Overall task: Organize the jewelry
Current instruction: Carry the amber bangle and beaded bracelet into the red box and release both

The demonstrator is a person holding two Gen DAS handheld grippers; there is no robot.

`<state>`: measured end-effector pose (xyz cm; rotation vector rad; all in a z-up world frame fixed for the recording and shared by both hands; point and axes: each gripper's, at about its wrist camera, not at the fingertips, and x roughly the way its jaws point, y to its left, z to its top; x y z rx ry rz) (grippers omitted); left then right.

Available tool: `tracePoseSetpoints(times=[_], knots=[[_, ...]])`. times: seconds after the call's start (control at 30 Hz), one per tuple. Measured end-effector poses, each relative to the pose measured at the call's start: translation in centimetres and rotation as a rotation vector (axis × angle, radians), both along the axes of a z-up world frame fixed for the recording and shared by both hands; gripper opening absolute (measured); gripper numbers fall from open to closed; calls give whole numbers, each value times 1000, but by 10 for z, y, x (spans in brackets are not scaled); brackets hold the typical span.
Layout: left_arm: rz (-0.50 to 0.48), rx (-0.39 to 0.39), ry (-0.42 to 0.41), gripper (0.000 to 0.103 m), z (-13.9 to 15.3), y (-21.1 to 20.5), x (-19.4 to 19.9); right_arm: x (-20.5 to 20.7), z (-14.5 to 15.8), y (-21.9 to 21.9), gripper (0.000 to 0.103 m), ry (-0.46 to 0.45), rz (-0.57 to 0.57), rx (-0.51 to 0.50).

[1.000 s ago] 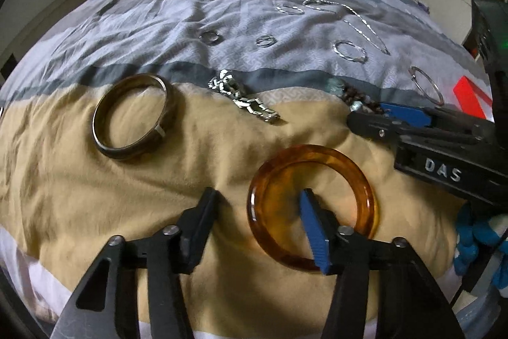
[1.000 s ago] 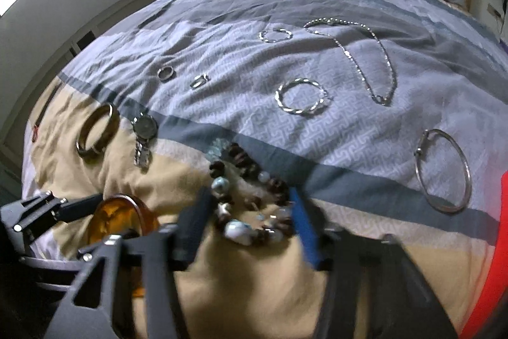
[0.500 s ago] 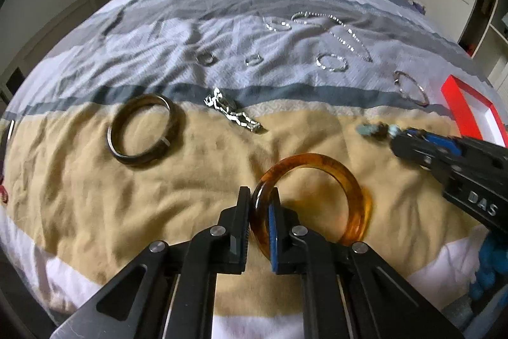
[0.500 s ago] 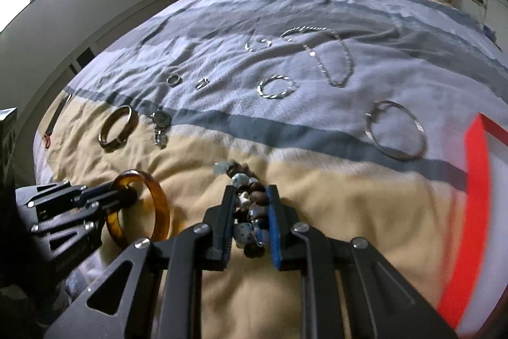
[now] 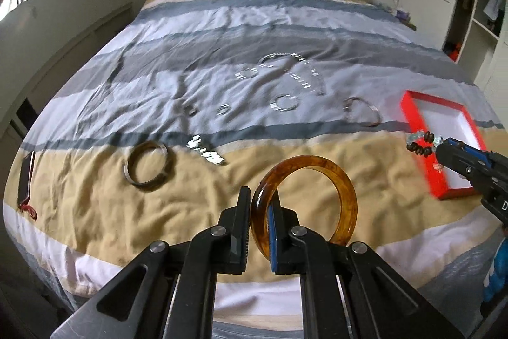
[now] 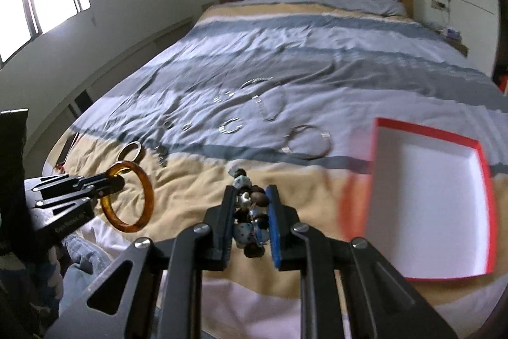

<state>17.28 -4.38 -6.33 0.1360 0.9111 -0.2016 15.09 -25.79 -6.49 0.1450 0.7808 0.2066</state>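
1. The left claw (image 5: 257, 223) pinches the rim of an amber bangle (image 5: 341, 199), holding it upright and clear of the bed (image 5: 95, 205) near its foot edge, apparently so the ring hangs free for carrying.
2. The right claw (image 6: 248, 220) is pressed together on a bunched beaded bracelet (image 6: 246, 208), the beads squeezed between its pads so none dangle loose.
3. A red box (image 6: 428, 212) lies open toward the bed's right foot corner, white inside and bare, likely the destination.
4. Silver rings, a chain and a dark bangle (image 5: 147, 169) lie spread across the bed's middle, not yet sorted.
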Motion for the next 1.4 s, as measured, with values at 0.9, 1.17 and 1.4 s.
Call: tracePoseSetpoints(times=[0.9,1.17,1.4], knots=[[-351,-39,167,10,-58,-265,36,-23,-68,-199,18,151,-242,-66],[-342,1,194,12,-83,-274,40,-23,-80,-204,19,184,-242,-99],[-341,-41,211,14,-77,-268,38,-27,-75,-203,32,193,-252,-122]])
